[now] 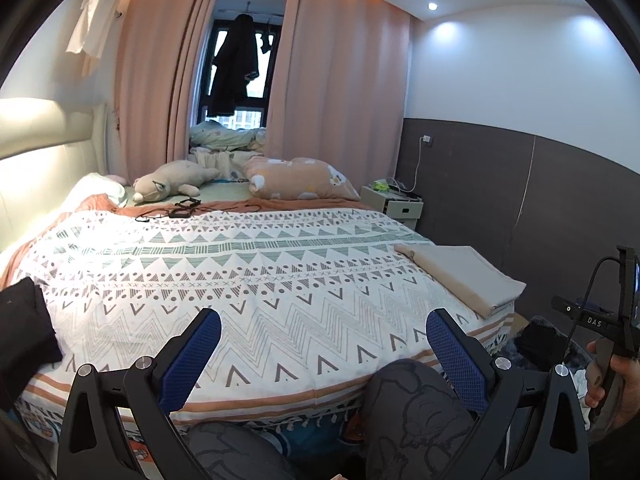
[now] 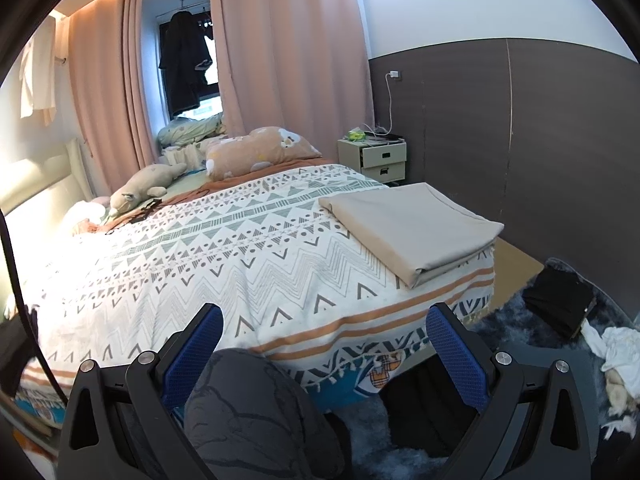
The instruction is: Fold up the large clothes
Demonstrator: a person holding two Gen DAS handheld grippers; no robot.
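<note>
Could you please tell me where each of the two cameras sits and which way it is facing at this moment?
Left wrist: rides the left gripper, jaws open, facing across the patterned bed toward the curtains; the person's knees and right hand show.
Right wrist: rides the right gripper, jaws open, facing the bed's right corner and the folded beige cloth; one knee shows.
Shared: bed, folded cloth, plush toy, nightstand, curtains.
</note>
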